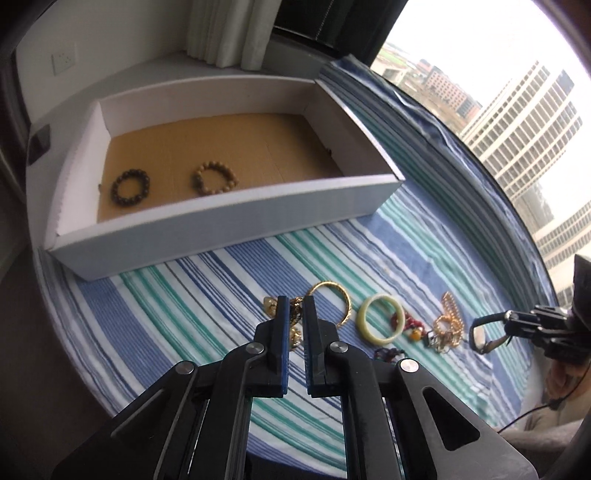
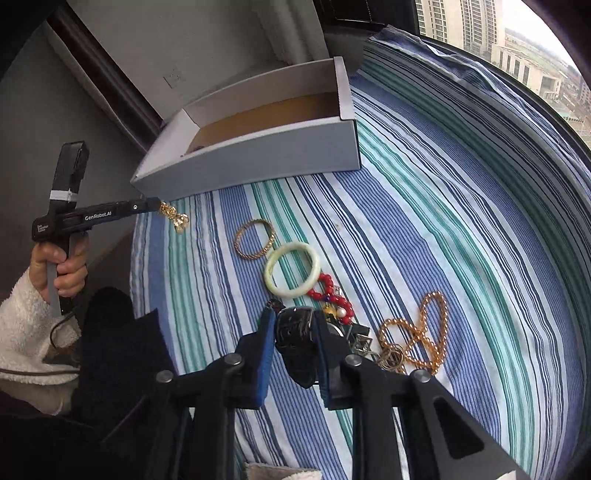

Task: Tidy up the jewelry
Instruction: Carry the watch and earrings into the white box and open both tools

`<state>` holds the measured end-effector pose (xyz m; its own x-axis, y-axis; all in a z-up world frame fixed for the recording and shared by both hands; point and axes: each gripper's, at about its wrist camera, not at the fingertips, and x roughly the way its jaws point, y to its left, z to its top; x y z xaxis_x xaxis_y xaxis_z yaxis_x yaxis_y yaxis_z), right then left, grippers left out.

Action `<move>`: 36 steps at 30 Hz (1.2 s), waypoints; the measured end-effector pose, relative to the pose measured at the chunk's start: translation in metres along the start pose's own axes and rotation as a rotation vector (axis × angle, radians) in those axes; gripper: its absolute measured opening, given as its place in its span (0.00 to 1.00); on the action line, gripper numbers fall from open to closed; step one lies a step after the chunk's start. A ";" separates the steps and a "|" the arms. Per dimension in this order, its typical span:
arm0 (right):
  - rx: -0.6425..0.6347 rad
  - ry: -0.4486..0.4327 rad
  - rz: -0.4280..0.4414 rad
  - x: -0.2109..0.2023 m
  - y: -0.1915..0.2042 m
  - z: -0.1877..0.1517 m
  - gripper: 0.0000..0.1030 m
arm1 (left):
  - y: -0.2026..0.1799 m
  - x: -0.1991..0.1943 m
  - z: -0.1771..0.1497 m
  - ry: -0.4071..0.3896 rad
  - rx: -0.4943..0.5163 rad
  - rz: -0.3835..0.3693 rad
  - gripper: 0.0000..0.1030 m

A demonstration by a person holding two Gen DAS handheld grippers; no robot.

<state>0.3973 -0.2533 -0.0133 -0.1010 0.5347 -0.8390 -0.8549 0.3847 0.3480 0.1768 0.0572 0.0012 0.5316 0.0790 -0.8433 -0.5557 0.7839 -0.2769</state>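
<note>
My left gripper [image 1: 295, 306] is shut on a gold chain [image 1: 295, 314] and holds it above the striped cloth; the chain dangles from its tip in the right wrist view [image 2: 173, 216]. My right gripper [image 2: 293, 321] is shut on a black-strapped watch [image 2: 295, 332], also seen in the left wrist view [image 1: 484, 332]. On the cloth lie a gold bangle [image 1: 332, 299], a pale green bangle [image 1: 380, 321], red beads [image 2: 330, 291] and an amber bead string [image 2: 424, 339]. The white box [image 1: 229, 218] holds a dark bead bracelet [image 1: 130, 186] and a tan bead bracelet [image 1: 215, 177].
A blue and green striped cloth [image 2: 443, 221] covers the surface by a large window [image 1: 517, 110]. The box stands at the cloth's far left edge, near a wall and curtain [image 1: 229, 33]. A small tangle of metal pieces [image 2: 391, 356] lies beside the amber beads.
</note>
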 end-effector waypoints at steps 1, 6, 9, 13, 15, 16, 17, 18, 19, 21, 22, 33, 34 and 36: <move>0.015 -0.005 0.025 -0.004 0.000 0.006 0.20 | 0.000 -0.006 0.005 -0.005 -0.014 0.002 0.04; 0.067 -0.036 0.123 -0.020 0.004 0.040 0.20 | 0.005 -0.029 0.032 0.004 -0.090 -0.003 0.04; 0.039 -0.063 0.151 -0.025 0.018 0.074 0.20 | 0.009 -0.036 0.056 0.019 -0.122 -0.013 0.04; -0.033 -0.117 0.141 -0.027 0.047 0.133 0.20 | 0.009 -0.046 0.102 -0.019 -0.099 0.047 0.04; -0.062 -0.138 0.126 -0.023 0.063 0.166 0.20 | 0.010 -0.043 0.127 -0.030 -0.089 0.060 0.04; -0.073 -0.148 0.128 -0.019 0.070 0.182 0.20 | 0.009 -0.041 0.139 -0.034 -0.079 0.068 0.04; -0.082 -0.159 0.129 -0.013 0.077 0.199 0.20 | 0.008 -0.037 0.150 -0.039 -0.072 0.078 0.04; -0.097 -0.167 0.121 -0.007 0.084 0.215 0.20 | 0.008 -0.032 0.160 -0.036 -0.068 0.081 0.04; -0.113 -0.175 0.108 0.000 0.090 0.230 0.20 | 0.009 -0.026 0.169 -0.027 -0.072 0.078 0.04; -0.125 -0.167 0.086 0.019 0.102 0.256 0.20 | 0.012 -0.013 0.184 -0.012 -0.079 0.075 0.04; -0.127 -0.158 0.077 0.029 0.103 0.268 0.20 | 0.012 -0.005 0.189 -0.007 -0.077 0.082 0.04; -0.089 -0.035 -0.053 0.109 0.101 0.322 0.31 | 0.006 0.039 0.213 0.019 -0.082 0.113 0.35; -0.078 -0.041 -0.050 0.109 0.100 0.324 0.42 | 0.005 0.039 0.213 0.010 -0.086 0.117 0.49; -0.060 -0.061 -0.054 0.105 0.096 0.327 0.44 | 0.005 0.034 0.213 -0.014 -0.085 0.131 0.56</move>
<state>0.4713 0.0855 0.0685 -0.0249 0.5597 -0.8283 -0.8873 0.3693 0.2762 0.3281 0.1948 0.0687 0.4601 0.1862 -0.8681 -0.6725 0.7115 -0.2037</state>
